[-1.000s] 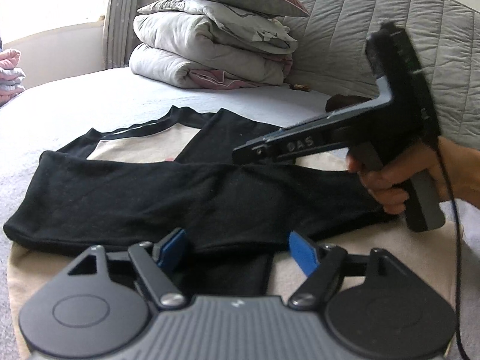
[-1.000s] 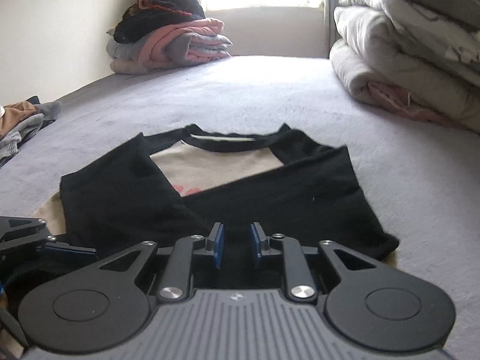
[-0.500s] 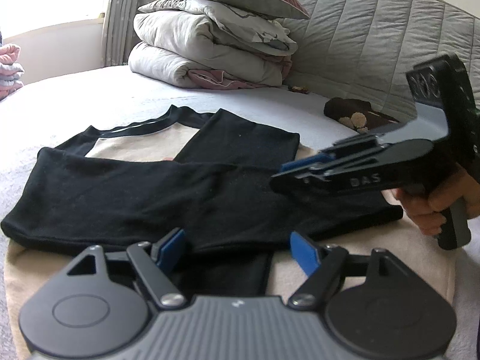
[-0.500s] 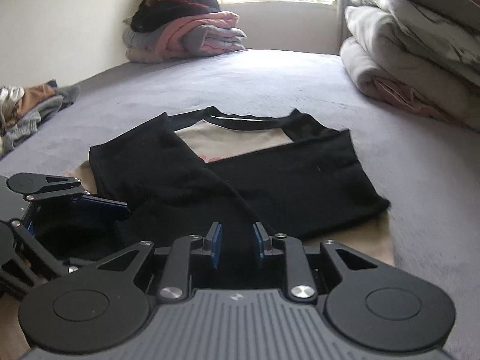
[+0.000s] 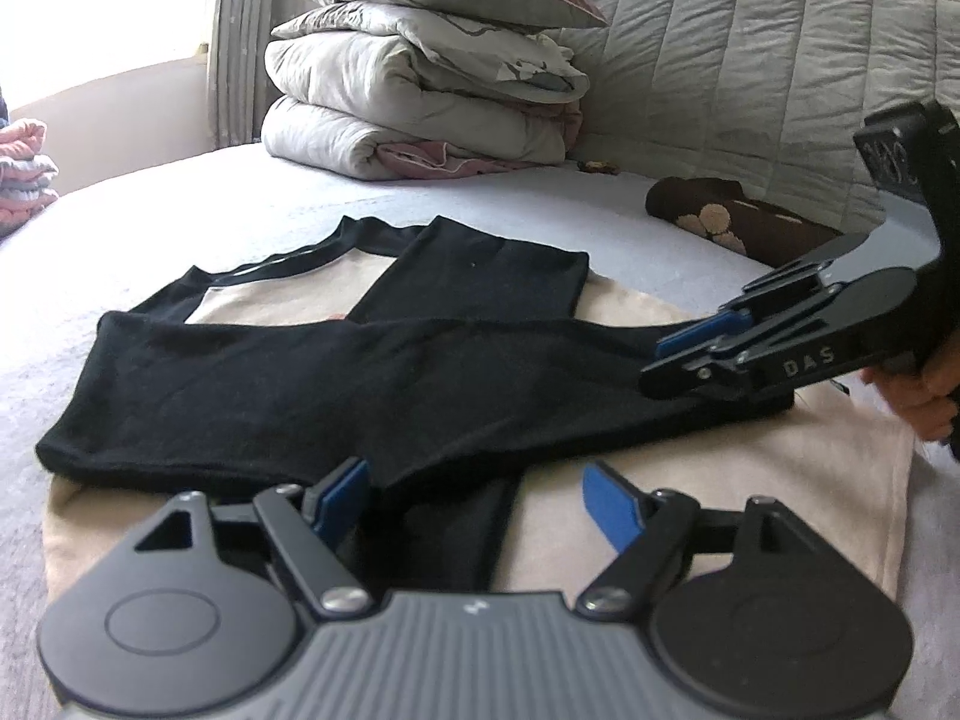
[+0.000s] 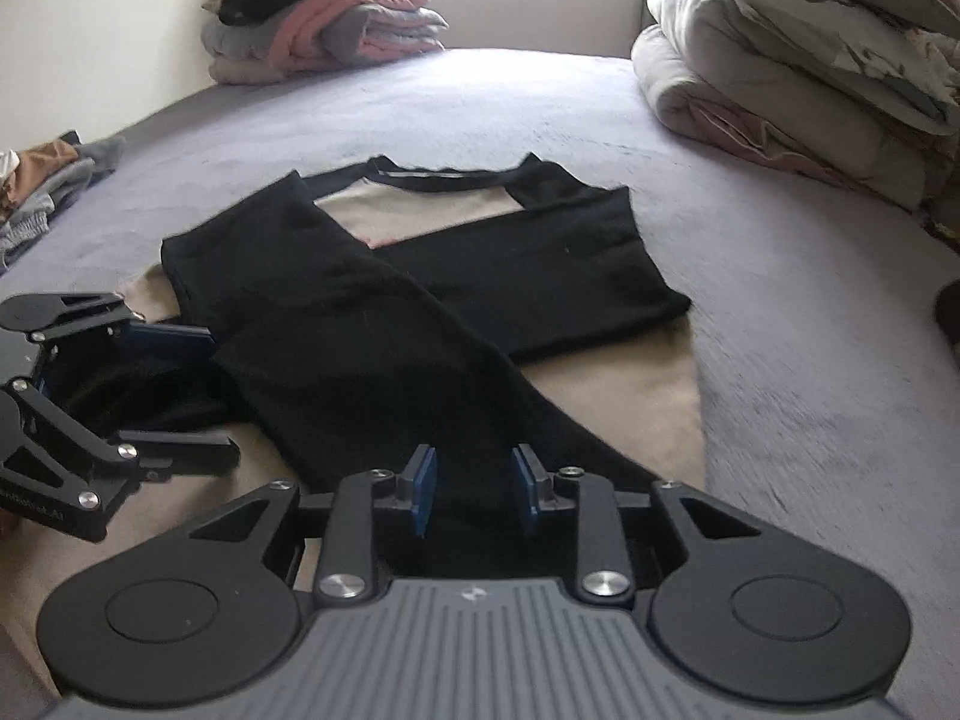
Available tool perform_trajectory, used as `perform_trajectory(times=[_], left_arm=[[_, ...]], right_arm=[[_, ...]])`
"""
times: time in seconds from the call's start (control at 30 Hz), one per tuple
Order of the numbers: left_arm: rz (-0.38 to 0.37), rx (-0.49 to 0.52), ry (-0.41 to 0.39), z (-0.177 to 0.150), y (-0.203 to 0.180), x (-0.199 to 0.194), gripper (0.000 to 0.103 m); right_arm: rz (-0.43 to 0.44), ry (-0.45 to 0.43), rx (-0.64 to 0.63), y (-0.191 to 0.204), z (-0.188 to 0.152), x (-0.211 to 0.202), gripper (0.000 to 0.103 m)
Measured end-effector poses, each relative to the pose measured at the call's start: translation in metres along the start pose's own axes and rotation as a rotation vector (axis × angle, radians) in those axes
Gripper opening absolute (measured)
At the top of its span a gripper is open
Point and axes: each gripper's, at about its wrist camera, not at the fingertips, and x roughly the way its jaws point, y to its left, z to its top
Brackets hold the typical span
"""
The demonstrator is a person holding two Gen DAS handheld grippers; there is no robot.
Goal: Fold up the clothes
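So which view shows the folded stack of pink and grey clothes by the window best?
The right wrist view: the folded stack of pink and grey clothes sits whole at the far end of the bed, dark garments on top, in front of the bright window. The left wrist view catches only a pink sliver at its left edge.

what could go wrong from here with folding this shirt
1. Both black sleeves are folded across the shirt; the right gripper, jaws opening over the sleeve, may drag it out of place as it leaves.
2. The left gripper is open low over the hem, so a careless grab might catch only the sleeve, not the shirt body.
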Motion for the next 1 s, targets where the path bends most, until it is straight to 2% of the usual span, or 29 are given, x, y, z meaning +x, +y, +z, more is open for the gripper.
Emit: perform_trajectory(times=[0.23, 0.33, 0.47, 0.57, 0.73, 0.8, 1.0], left_arm=[[0.005, -0.064, -0.001, -0.013, -0.002, -0.021, 0.080], [-0.019, -0.094, 0.015, -0.022, 0.000, -0.033, 0.080], [-0.007, -0.064, 0.032, -0.034, -0.005, -0.053, 0.080], [0.001, -0.091, 0.057, -0.040, -0.008, -0.067, 0.080], [0.054, -0.131, 0.106, -0.041, -0.019, -0.087, 0.080], [0.076, -0.166, 0.100, -0.038, -0.021, -0.095, 0.080], [0.134, -0.225, 0.044, -0.025, -0.030, -0.118, 0.080]], right_arm=[[-0.038, 0.028, 0.000, 0.004, -0.016, -0.018, 0.032], [-0.040, 0.024, 0.014, 0.003, -0.023, -0.024, 0.032], [-0.037, 0.009, 0.057, -0.002, -0.036, -0.034, 0.034], [-0.039, 0.002, 0.097, -0.007, -0.045, -0.044, 0.036], [-0.083, 0.026, 0.081, -0.006, -0.052, -0.053, 0.038], [-0.087, 0.035, 0.081, -0.006, -0.055, -0.054, 0.038], [-0.054, 0.004, 0.236, -0.020, -0.052, -0.066, 0.038]])
